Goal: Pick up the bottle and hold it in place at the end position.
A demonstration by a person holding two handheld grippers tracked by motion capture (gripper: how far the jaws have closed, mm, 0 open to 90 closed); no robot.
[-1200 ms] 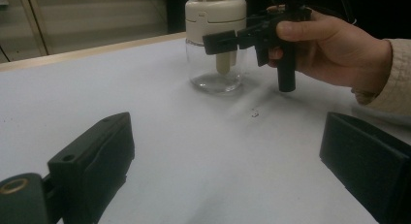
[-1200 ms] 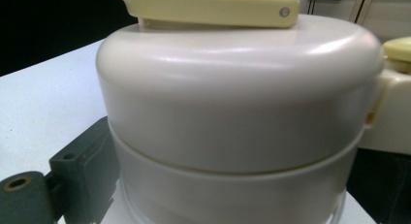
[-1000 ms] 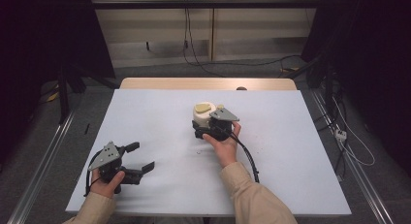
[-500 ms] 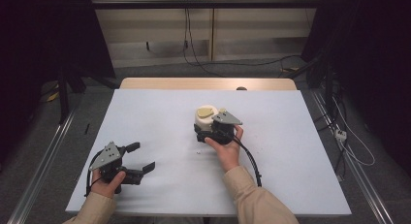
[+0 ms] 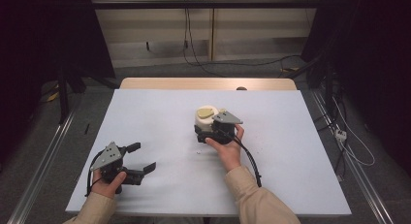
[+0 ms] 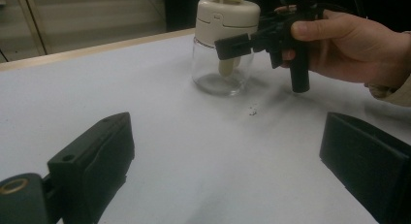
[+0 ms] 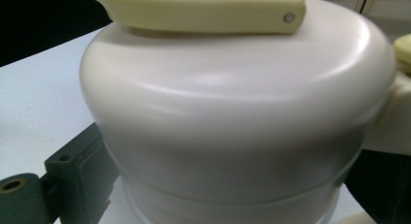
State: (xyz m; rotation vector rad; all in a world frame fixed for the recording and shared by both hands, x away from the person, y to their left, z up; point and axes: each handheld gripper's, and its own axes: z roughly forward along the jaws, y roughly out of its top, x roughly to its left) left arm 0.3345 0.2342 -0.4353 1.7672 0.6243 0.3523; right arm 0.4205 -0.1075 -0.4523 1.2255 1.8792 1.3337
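- Jar (image 5: 208, 123) stands upright near the middle of the white table (image 5: 160, 112): clear glass body, cream lid (image 7: 232, 103) on top, pale yellow flip handle (image 7: 198, 8) lying flat across the lid
- Left gripper view shows a cream stem hanging inside the glass, and the glass otherwise looks empty
- Right gripper (image 5: 209, 132) is up against the jar's near side, jaws on either side of it at the lid and shoulder level; one jaw visible at the left of the lid in the right gripper view, the other mostly hidden
- Looks like it is clasping the jar, but actual contact and squeeze not clear, so cannot tell if it is clamped or just surrounding
- Left gripper (image 5: 140, 158) rests low at the near left of the table, well apart from the jar, jaws spread wide with nothing between them
- Small speck of debris (image 6: 252, 110) on the table just in front of the jar
- Progress judgement: early stage, reach to jar done, grip probably being set
- Lid not yet off, handle not lifted, jar not raised from the table
- Left to do: likely secure the hold, then bring the left gripper in for the lid or handle, or move the jar
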